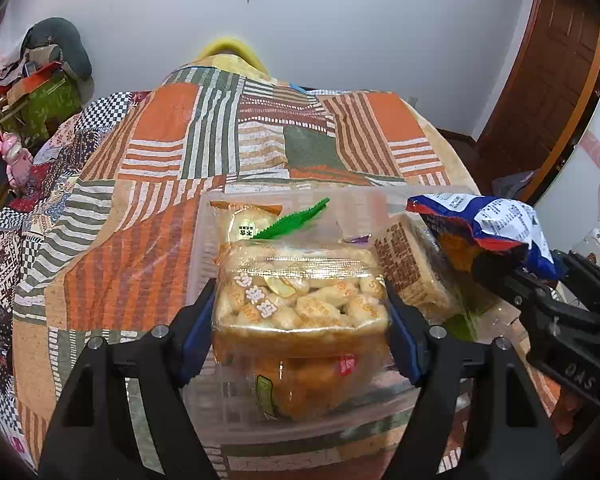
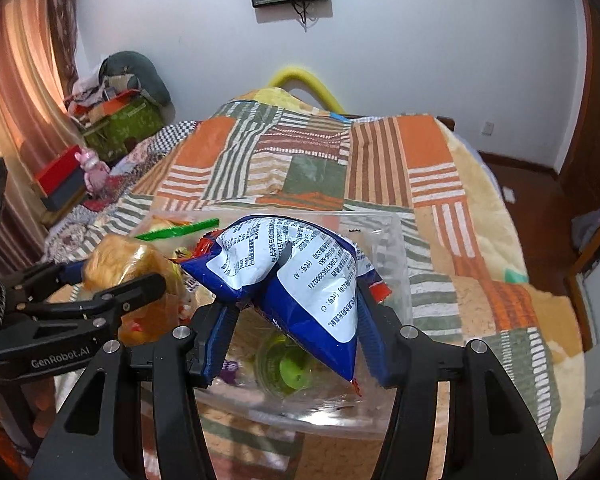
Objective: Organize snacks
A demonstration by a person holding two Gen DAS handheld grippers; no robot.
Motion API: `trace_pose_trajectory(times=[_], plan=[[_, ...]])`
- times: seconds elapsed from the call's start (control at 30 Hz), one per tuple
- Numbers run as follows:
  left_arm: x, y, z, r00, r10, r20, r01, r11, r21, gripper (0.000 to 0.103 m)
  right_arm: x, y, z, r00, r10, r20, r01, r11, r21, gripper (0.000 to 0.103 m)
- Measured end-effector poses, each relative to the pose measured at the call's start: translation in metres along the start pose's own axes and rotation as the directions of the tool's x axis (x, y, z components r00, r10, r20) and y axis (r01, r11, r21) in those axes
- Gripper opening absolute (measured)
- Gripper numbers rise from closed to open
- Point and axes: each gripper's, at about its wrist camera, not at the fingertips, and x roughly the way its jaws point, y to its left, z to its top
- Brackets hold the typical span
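I hold both snacks over the clear bin (image 1: 204,240) on the bed so each drops straight in: my left gripper (image 1: 300,312) clamps the cracker bag (image 1: 300,300), my right gripper (image 2: 292,320) pinches the blue bag (image 2: 300,272).

Left gripper (image 1: 300,308) and right gripper (image 2: 296,320) each have jaws clamped.

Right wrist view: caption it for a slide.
Right gripper holds a blue-and-white snack bag over the clear bin on the quilt.

Clear pastry pack (image 1: 300,300) and blue bag (image 2: 300,276) (crumpled) above clear bin (image 2: 396,240).
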Motion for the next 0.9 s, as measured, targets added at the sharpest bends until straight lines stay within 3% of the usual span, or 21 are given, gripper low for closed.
trace_pose_trajectory(times=[0.3,0.57,0.7,0.9], plan=[[-0.017,-0.002,-0.007,1.0,-0.004,-0.001,0.004,0.999,0.034,0.085,-0.01,0.005,-0.004,0.998,0.034,-0.05,-0.035,0.999,-0.033,0.064],[-0.082,-0.007,-0.01,0.994,-0.025,0.109,0.019,0.999,0.048,0.087,-0.064,-0.003,0.001,0.997,0.07,0.03,-0.07,0.998,-0.001,0.069],[-0.13,-0.016,-0.012,0.976,-0.026,0.216,0.013,0.998,0.063,0.087,-0.102,-0.001,0.005,0.992,0.071,0.107,-0.071,0.997,0.0,0.069],[-0.204,-0.031,-0.019,0.923,-0.044,0.382,0.017,0.997,0.074,0.087,-0.163,0.008,0.007,0.967,0.085,0.242,-0.091,0.996,0.015,0.069]])
